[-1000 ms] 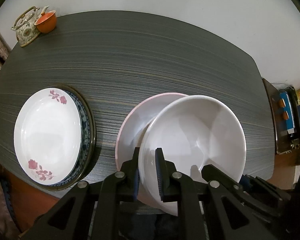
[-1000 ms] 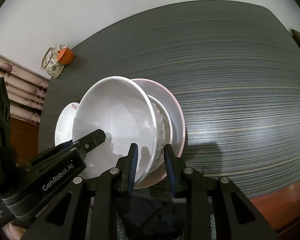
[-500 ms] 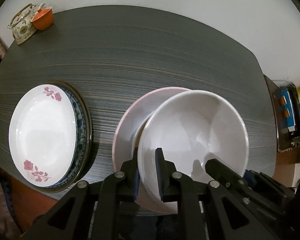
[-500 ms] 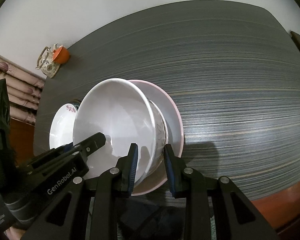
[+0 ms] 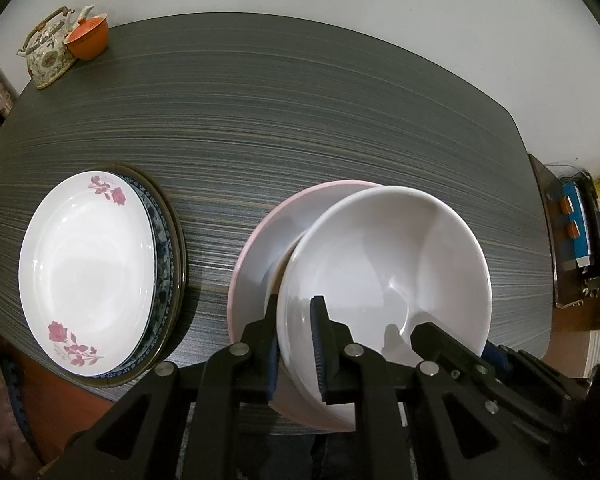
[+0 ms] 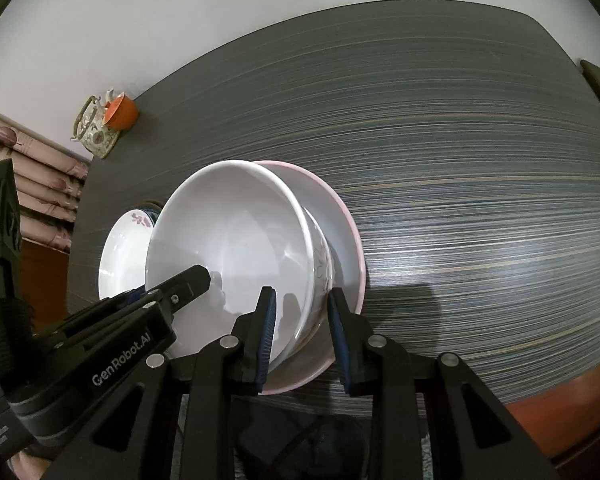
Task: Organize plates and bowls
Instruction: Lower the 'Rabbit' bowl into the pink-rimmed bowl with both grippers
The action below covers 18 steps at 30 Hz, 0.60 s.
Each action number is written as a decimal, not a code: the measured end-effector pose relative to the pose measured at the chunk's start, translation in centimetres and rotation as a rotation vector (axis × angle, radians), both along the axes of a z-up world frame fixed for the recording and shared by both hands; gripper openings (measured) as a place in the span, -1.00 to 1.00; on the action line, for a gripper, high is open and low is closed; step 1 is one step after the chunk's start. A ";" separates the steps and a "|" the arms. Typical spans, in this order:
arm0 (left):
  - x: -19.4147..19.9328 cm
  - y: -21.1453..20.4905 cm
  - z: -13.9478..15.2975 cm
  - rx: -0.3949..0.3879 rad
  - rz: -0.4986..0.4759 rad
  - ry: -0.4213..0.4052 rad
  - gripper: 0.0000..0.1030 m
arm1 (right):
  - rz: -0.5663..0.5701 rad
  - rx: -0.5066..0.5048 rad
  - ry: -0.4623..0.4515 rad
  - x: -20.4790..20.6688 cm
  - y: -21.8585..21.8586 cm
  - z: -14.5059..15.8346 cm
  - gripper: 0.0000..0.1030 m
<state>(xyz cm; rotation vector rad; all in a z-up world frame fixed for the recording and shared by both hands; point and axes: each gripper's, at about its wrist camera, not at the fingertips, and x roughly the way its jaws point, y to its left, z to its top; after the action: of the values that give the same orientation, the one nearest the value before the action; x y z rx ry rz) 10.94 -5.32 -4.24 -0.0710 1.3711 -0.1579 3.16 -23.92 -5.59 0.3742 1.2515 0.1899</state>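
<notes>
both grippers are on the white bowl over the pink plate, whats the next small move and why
Probably lower the white bowl level onto the pink plate, then let go. The left gripper and right gripper each pinch its near rim, and it sits tilted over the plate, not visibly settled.

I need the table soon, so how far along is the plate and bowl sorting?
Plates look done: the rose-patterned plate sits stacked on a blue-patterned plate. In hand: both the left tongs and right tongs grip the white bowl's rim over the pink-rimmed dish. Left: seating the bowl and releasing it.
</notes>
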 end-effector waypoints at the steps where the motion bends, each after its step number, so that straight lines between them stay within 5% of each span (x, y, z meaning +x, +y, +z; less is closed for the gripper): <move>1: 0.0 0.0 0.0 0.001 -0.001 -0.001 -0.73 | 0.001 -0.001 0.000 0.0 0.0 0.0 -0.49; 18: -0.3 -0.2 0.0 0.004 -0.004 -0.015 -0.72 | 0.001 0.013 -0.014 -0.6 -0.5 0.4 -0.36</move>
<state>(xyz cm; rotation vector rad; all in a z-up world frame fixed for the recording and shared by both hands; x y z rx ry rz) 10.65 -5.52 -4.24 -0.0640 1.3567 -0.1584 2.52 -24.41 -5.19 0.3826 1.2371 0.2010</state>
